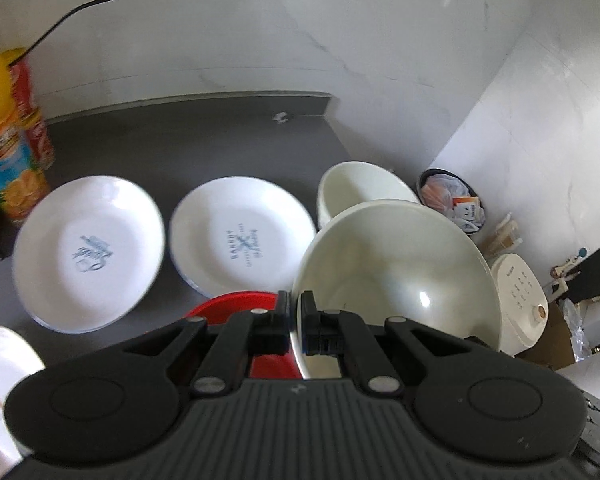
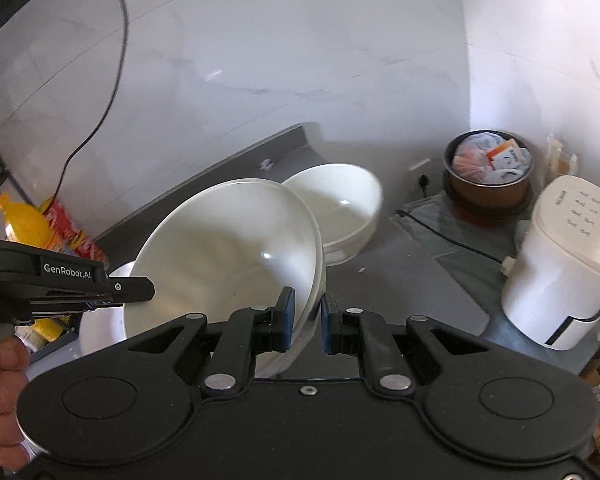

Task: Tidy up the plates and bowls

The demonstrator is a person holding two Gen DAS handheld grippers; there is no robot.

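My left gripper (image 1: 296, 320) is shut on the near rim of a large white bowl (image 1: 396, 276), which hangs tilted above the dark counter (image 1: 180, 148). In the right wrist view the same bowl (image 2: 220, 248) fills the middle. My right gripper (image 2: 306, 320) straddles its right rim, slightly open, with a thin gap at the outer pad. A second white bowl (image 1: 356, 188) (image 2: 340, 208) stands behind it near the counter's corner. Two white printed plates (image 1: 88, 252) (image 1: 242, 240) lie flat to the left. A red dish (image 1: 236, 308) lies under my left fingers.
An orange drink bottle (image 1: 4, 152) and a red can (image 1: 32, 120) stand at the far left. Off the counter's right end stand a white appliance (image 2: 560, 264) and a full waste bin (image 2: 488, 168). A hand (image 2: 0, 380) holds the left gripper's handle. Another white dish (image 1: 0, 368) lies at bottom left.
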